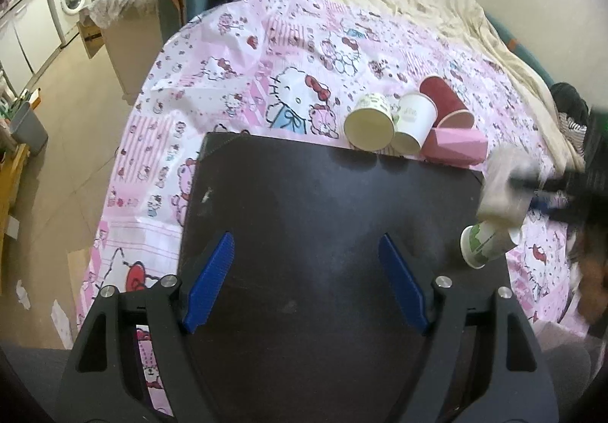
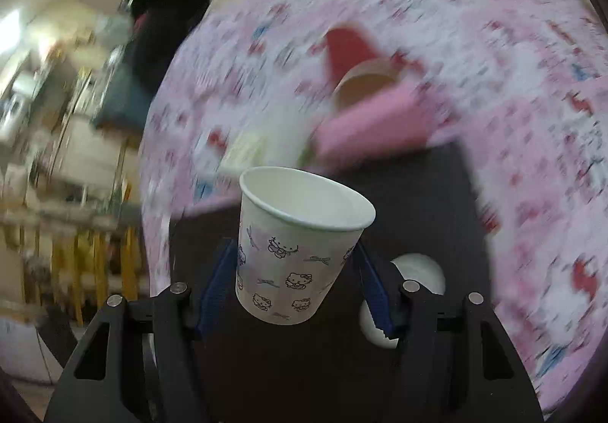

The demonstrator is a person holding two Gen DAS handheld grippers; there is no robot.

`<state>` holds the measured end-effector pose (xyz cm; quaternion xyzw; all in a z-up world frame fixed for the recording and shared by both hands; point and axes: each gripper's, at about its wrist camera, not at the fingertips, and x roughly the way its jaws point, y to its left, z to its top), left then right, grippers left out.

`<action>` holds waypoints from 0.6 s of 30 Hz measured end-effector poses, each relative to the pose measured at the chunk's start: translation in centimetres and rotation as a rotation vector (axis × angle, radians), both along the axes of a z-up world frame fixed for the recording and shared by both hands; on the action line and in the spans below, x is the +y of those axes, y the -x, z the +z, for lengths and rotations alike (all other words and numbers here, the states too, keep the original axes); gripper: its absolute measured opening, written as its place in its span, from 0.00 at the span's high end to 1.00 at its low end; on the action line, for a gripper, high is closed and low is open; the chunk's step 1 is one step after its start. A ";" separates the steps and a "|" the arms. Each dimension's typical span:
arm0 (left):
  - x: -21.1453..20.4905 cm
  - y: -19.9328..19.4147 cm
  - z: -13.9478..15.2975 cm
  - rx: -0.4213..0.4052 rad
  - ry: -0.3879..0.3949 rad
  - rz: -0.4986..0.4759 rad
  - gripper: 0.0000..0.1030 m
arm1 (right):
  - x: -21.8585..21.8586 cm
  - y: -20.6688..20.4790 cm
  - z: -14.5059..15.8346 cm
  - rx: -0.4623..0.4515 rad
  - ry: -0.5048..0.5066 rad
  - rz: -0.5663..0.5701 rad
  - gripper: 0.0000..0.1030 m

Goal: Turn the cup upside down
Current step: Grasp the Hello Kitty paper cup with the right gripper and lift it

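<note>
My right gripper (image 2: 294, 282) is shut on a white paper cup with Hello Kitty prints (image 2: 296, 248), held mouth-up and slightly tilted above the dark board (image 2: 323, 366). The same cup shows blurred in the left wrist view (image 1: 505, 191), at the board's right edge, with the right gripper (image 1: 558, 195) behind it. My left gripper (image 1: 306, 282) is open and empty over the dark board (image 1: 304, 214). A white cup with green print (image 1: 484, 242) lies on its side on the board, below the held cup.
Several cups lie on their sides at the board's far edge on the pink Hello Kitty cloth (image 1: 266, 54): a cream one (image 1: 370, 121), a white one (image 1: 412, 123), a red one (image 1: 446, 102) and a pink faceted one (image 1: 456, 149). The floor drops off left.
</note>
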<state>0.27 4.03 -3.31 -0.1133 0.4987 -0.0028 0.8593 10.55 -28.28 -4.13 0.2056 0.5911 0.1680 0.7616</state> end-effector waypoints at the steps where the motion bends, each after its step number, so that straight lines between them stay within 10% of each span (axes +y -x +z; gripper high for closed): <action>1: 0.4 0.1 0.2 0.001 0.005 0.007 0.26 | 0.9 0.9 -0.6 0.019 -0.003 0.020 0.37; 18: 3.1 1.5 0.8 0.008 0.038 0.050 0.26 | 10.8 8.5 -8.9 0.192 0.103 0.219 0.34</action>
